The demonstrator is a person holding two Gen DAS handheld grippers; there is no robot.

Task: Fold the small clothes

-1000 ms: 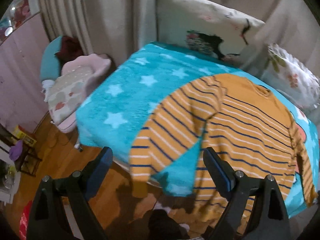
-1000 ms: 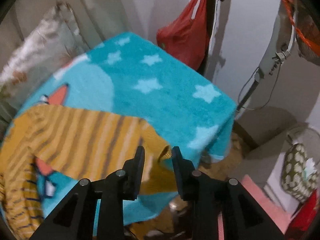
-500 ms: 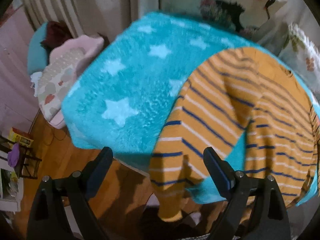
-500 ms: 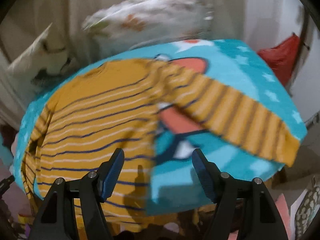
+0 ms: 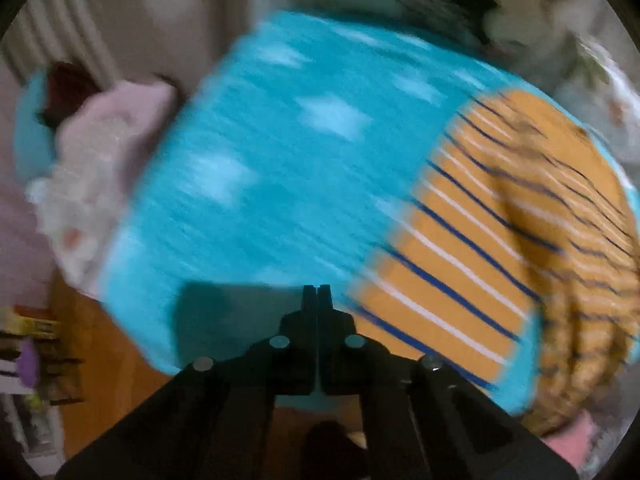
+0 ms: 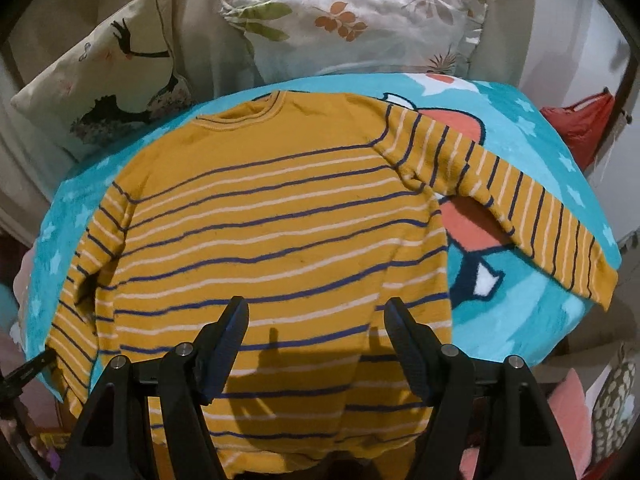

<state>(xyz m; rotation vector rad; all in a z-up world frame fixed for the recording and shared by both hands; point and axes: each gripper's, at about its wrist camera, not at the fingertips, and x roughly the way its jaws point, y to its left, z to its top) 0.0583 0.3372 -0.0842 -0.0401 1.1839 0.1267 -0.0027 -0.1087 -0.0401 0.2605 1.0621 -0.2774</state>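
Observation:
A mustard sweater (image 6: 272,216) with navy and white stripes lies flat, neck away from me, on a turquoise star blanket (image 6: 540,152). Its right sleeve (image 6: 520,208) stretches out toward the blanket's corner. My right gripper (image 6: 316,308) hovers open over the lower body of the sweater, with nothing between its fingers. The left wrist view is blurred by motion. There my left gripper (image 5: 317,294) is shut with its tips together and nothing visible between them. It is over the blanket (image 5: 260,200), just left of the sweater's (image 5: 500,240) left sleeve end.
Two printed pillows (image 6: 108,72) (image 6: 356,20) lean against the curtain behind the blanket. A red bag (image 6: 580,120) hangs at the right. A pink cushion (image 5: 104,152) and wooden floor (image 5: 108,360) lie off the blanket's left edge. The sweater's hem hangs over the near edge.
My left gripper went from wide open to shut and dropped toward the blanket beside the left sleeve. My right gripper opened, left the right sleeve and swung over the sweater's body.

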